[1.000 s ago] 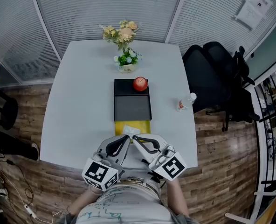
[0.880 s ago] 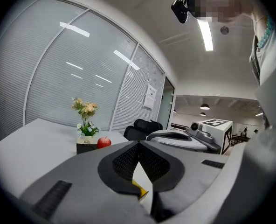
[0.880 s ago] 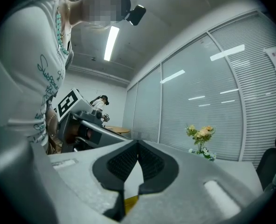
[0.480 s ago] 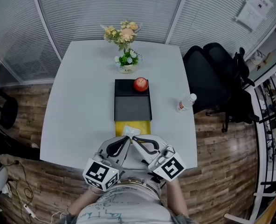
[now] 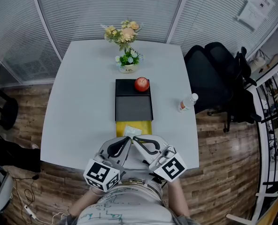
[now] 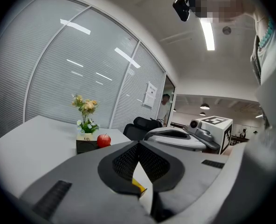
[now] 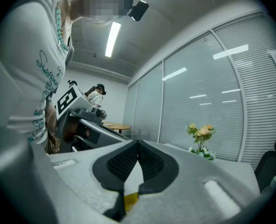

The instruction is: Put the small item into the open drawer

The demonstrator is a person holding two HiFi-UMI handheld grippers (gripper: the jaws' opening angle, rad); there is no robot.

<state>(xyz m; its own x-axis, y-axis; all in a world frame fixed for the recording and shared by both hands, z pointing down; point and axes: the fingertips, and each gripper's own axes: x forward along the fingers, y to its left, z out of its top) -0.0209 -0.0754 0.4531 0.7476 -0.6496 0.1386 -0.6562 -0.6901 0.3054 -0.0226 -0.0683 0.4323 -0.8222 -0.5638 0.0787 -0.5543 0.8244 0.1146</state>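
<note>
A black drawer unit (image 5: 133, 100) stands mid-table with its yellow drawer (image 5: 133, 127) pulled out toward me. A small white item (image 5: 132, 131) lies in the drawer, just beyond the gripper tips. My left gripper (image 5: 127, 141) and right gripper (image 5: 138, 141) hover side by side over the table's near edge, tips almost touching each other. In the left gripper view the left gripper (image 6: 139, 143) has its pads meeting at the tip, nothing between them. The right gripper (image 7: 138, 142) is likewise shut and empty, with a sliver of yellow drawer (image 7: 131, 199) showing below its pads.
A red apple (image 5: 141, 84) sits on the drawer unit's far end. Behind it stands a flower pot (image 5: 126, 60). A water bottle (image 5: 188, 102) stands near the table's right edge (image 5: 191, 125). A black office chair (image 5: 219, 74) is beyond that edge.
Both grippers have kept still. Only a person on the floor at the far left edge has shifted.
</note>
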